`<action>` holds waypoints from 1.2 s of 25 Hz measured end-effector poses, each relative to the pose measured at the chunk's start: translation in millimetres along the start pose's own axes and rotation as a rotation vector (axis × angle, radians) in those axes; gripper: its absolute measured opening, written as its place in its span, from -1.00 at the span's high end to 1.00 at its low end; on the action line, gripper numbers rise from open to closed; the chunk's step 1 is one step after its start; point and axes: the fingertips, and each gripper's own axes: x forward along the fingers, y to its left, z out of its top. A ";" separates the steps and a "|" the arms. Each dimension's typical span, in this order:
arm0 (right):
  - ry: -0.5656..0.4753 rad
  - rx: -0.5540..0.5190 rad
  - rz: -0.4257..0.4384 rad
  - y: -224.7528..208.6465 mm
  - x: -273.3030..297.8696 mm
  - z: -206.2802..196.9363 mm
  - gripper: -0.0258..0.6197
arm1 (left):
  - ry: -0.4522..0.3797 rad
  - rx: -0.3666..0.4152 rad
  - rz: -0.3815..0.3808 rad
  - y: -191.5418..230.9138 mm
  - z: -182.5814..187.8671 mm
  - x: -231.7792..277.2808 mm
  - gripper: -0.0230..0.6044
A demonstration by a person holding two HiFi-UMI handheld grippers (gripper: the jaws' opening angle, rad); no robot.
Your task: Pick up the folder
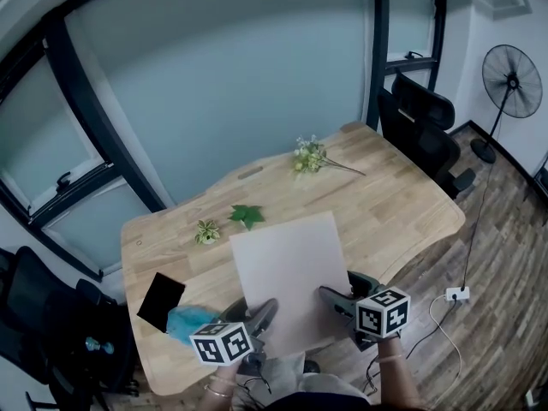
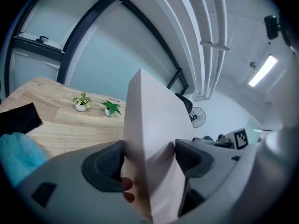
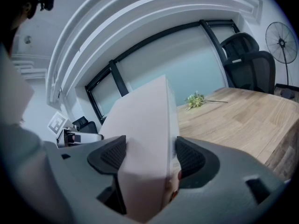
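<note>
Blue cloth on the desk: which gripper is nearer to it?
Left. The left gripper grips the folder's near-left edge, just right of the blue cloth; the right gripper grips the folder's opposite side, farther off.

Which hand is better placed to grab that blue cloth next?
Left, probably: the left gripper sits right beside the blue cloth, while the right gripper lies across the folder. Both grippers clamp the folder now.

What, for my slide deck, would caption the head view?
Left gripper and right gripper clamp the folder over the desk.

Matt paper folder (image 1: 289, 274); pale wood-grain table (image 1: 402, 204); ribbed gripper pads (image 2: 106, 161).
</note>
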 end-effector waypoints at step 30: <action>-0.136 -0.060 -0.041 36.9 -56.4 20.5 -0.10 | -0.060 0.127 -0.059 -43.8 19.8 -42.7 -0.09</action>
